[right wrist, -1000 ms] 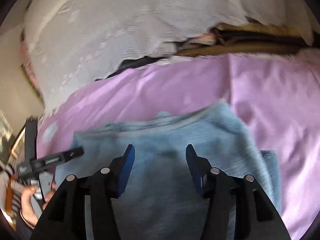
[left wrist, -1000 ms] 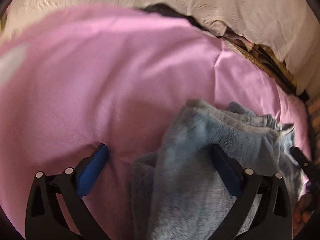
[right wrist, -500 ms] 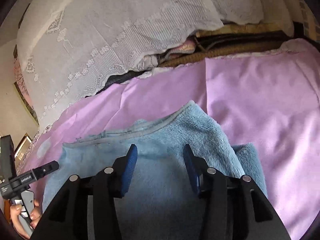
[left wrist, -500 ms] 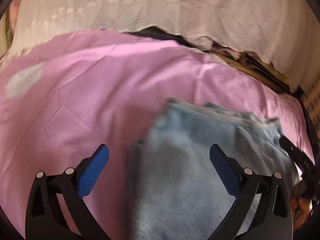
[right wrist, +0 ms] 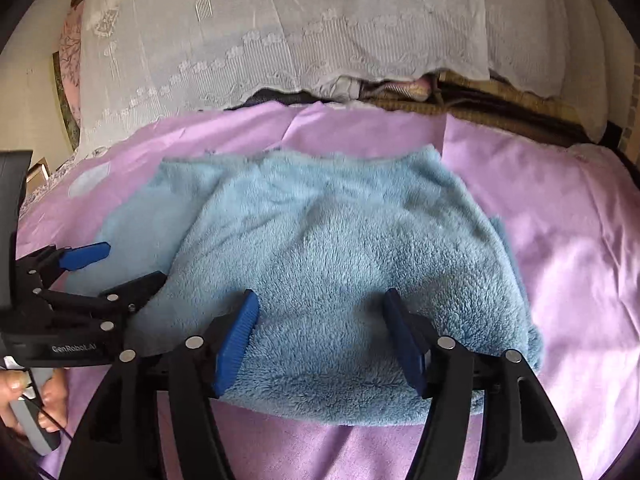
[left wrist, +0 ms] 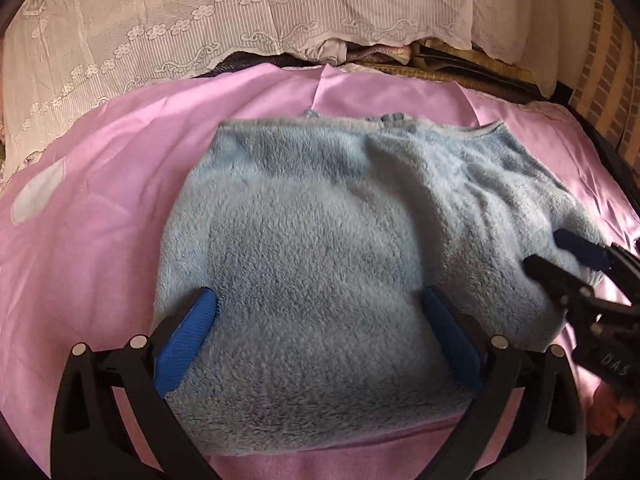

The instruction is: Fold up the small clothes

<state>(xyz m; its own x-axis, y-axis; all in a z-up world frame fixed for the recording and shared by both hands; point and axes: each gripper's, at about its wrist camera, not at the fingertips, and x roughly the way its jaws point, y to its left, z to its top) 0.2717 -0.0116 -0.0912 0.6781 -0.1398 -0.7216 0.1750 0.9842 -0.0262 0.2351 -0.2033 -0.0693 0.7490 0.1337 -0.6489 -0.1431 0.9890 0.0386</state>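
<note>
Right wrist view: the right gripper (right wrist: 320,332), its jaws just spread further, hangs apart over the fleece (right wrist: 340,264) with nothing pinched. The left gripper (left wrist: 320,340) is wide apart too, low in its own frame. The fleece lies folded mid-frame on the pink sheet (right wrist: 560,240). Risk — a bulky pile springs open, or a closing pad snags only the top layer and drags the fold askew.

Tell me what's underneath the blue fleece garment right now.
The blue fleece garment lies on a pink sheet, which shows all around it. Whatever is beneath the sheet, or tucked inside the folded fleece, is covered.
</note>
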